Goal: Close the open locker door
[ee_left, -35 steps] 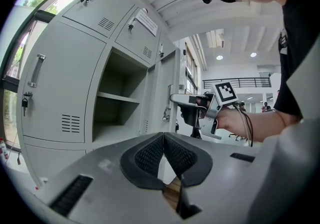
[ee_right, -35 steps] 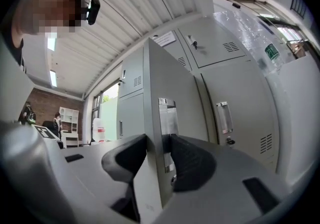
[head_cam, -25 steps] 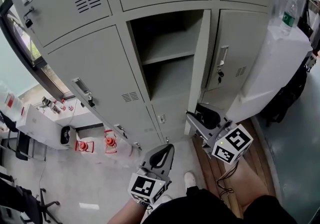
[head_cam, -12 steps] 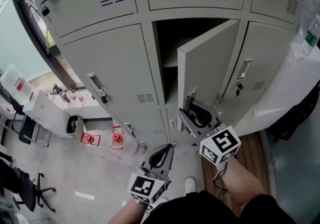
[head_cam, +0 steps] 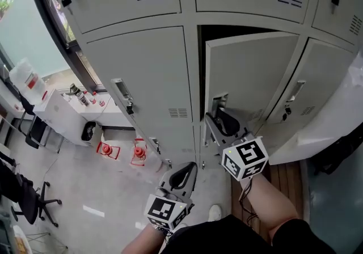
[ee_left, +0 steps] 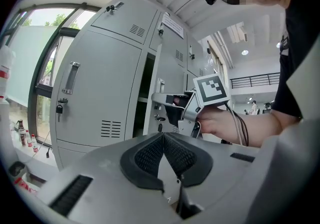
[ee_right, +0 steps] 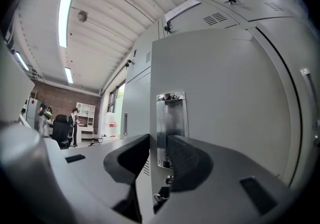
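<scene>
The grey locker door (head_cam: 249, 71) stands slightly ajar, and a dark gap shows along its top and left edge. My right gripper (head_cam: 218, 112) is at the door's free edge by the recessed handle (ee_right: 171, 118). Its jaws are closing with that edge between them (ee_right: 159, 140); a strip of the door face still shows between the pads. The left gripper view shows that gripper (ee_left: 165, 99) at the door (ee_left: 170, 75). My left gripper (head_cam: 182, 173) hangs low in front of the lockers, shut with nothing in it (ee_left: 163, 135).
Closed lockers (head_cam: 142, 77) surround the door on all sides. A white cabinet (head_cam: 334, 128) stands close on the right. A window and a low desk (head_cam: 62, 111) with bottles are at the left, with red items (head_cam: 139, 153) on the floor below.
The locker door has swung from wide open to almost closed. My right gripper has gone up and left with it. My left gripper has stayed where it was.
</scene>
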A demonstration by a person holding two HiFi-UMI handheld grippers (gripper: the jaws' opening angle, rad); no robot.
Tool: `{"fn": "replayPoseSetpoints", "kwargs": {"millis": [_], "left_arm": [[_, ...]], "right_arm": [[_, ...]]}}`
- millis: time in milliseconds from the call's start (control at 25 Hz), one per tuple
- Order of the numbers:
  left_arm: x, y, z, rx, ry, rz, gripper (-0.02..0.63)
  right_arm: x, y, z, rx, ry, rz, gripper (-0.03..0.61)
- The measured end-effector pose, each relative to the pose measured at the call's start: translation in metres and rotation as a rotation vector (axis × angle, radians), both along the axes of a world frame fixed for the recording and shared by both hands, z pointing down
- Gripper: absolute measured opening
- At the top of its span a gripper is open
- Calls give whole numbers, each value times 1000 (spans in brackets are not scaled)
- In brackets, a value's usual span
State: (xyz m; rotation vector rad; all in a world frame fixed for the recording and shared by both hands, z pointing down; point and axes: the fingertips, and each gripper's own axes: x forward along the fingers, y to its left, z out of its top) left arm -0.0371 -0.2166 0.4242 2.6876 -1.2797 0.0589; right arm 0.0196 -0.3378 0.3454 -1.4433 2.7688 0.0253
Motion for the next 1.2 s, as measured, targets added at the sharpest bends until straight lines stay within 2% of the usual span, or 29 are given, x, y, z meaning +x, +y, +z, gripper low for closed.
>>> {"fn": "replayPoseSetpoints", "kwargs": {"millis": [120,240,400,840,1200], "left_arm": [[-4,-5,-3,14,20,-19,15],[-10,-8,-2,-10,-12,-29,15],[-14,-16,-5,34,-7,-38,15],[-19,-35,0,19,-1,-60,15],[-15,-39,0,17,-4,-57,15]], "right_arm": [[-5,-11,0,2,21,-4,161],[-8,-21,1,1,30,-15,150],[-10,-39,0,-4,30,-9,137],[-9,-74,1,-14,40,18,97],[-9,-80,2,-9,45,44,95]]}}
